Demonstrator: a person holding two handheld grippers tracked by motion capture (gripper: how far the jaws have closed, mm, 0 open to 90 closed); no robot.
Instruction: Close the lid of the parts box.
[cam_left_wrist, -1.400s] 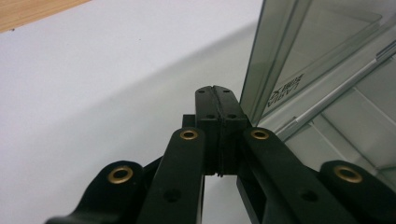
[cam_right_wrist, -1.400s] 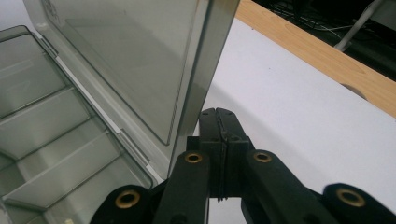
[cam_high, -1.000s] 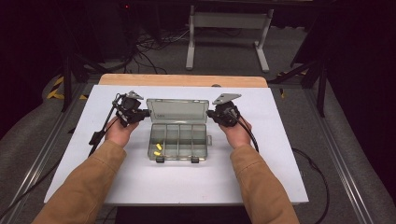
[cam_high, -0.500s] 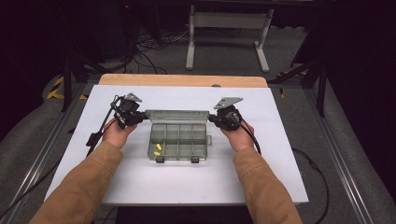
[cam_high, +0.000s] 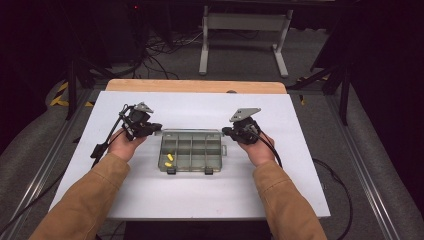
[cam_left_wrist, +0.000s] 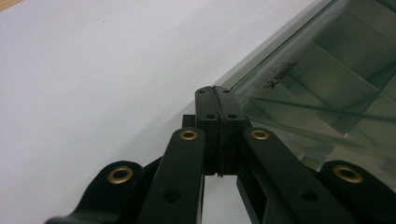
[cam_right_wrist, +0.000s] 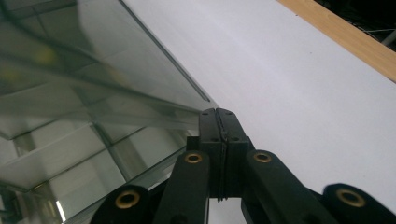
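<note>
- Near the middle of the white table top (cam_high: 200, 195), a clear plastic compartment box (cam_high: 192, 152) is seen lying flat, its long axis running from side to side, with small yellow pieces (cam_high: 169, 160) in its front left cell.
- Its transparent lid (cam_right_wrist: 93, 70) is seen raised at a slant over the compartments in both gripper views (how far it is from flat cannot be told from above).
- The left gripper (cam_high: 150, 127) is held at the box's rear left corner and the right gripper (cam_high: 231, 131) at its rear right corner, so the box lies between the two and each hand is about equally near its own end.
- Both pairs of jaws are pressed together on nothing; the left gripper (cam_left_wrist: 216, 112) is seen just beside the lid's edge, and the right gripper (cam_right_wrist: 216, 122) likewise, though actual contact cannot be told.
- Both forearms, in tan sleeves (cam_high: 90, 200), are brought in from the near edge, the hands turned inward so that the tips are aimed at each other along the box's length.
- By judgement, the coming move depends on the lid's rear edge lying just inward of each tip.
</note>
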